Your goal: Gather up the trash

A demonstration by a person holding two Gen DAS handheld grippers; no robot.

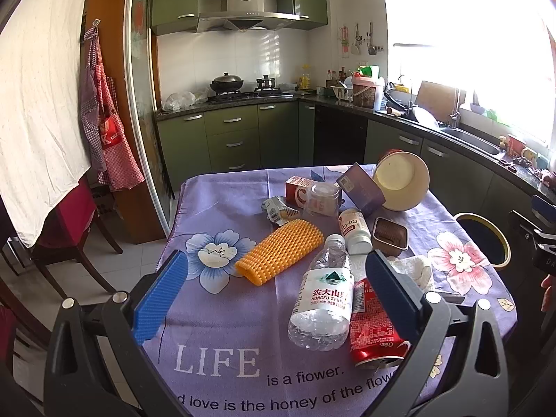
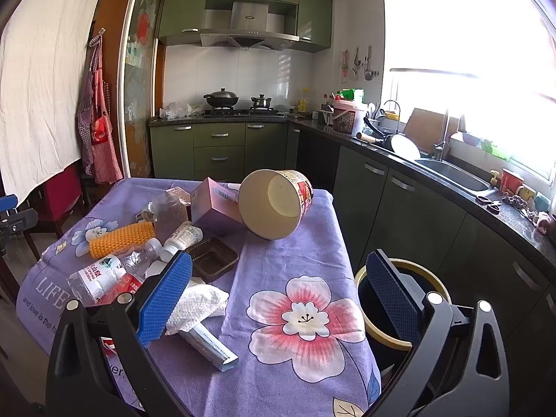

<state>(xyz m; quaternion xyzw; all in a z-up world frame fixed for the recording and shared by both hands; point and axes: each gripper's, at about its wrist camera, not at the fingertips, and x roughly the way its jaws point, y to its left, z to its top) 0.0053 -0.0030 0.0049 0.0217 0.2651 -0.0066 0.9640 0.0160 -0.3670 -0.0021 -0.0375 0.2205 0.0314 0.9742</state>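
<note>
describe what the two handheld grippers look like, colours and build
Both look alike. The left gripper has two flat rectangular pads, blue with a fine ribbed or dotted texture, one pad brightly lit and the other darker. They sit on black plastic arms with triangular cutouts and round silver bolt heads. The right gripper shows the same blue textured pads and black frame. No cables or sleeves show.

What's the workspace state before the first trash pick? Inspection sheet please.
Surface: table under purple floral tablecloth, crowded left, bare right.
Job's things: water bottle, red can, paper bucket on its side, yellow spiked sleeve, brown tray, tissue, purple box; bin beside the table.
Clutter: nothing seen.
Grippers: left gripper and right gripper open, empty.
Cables: nothing seen.
Surroundings: kitchen counter, sink, stove.
</note>
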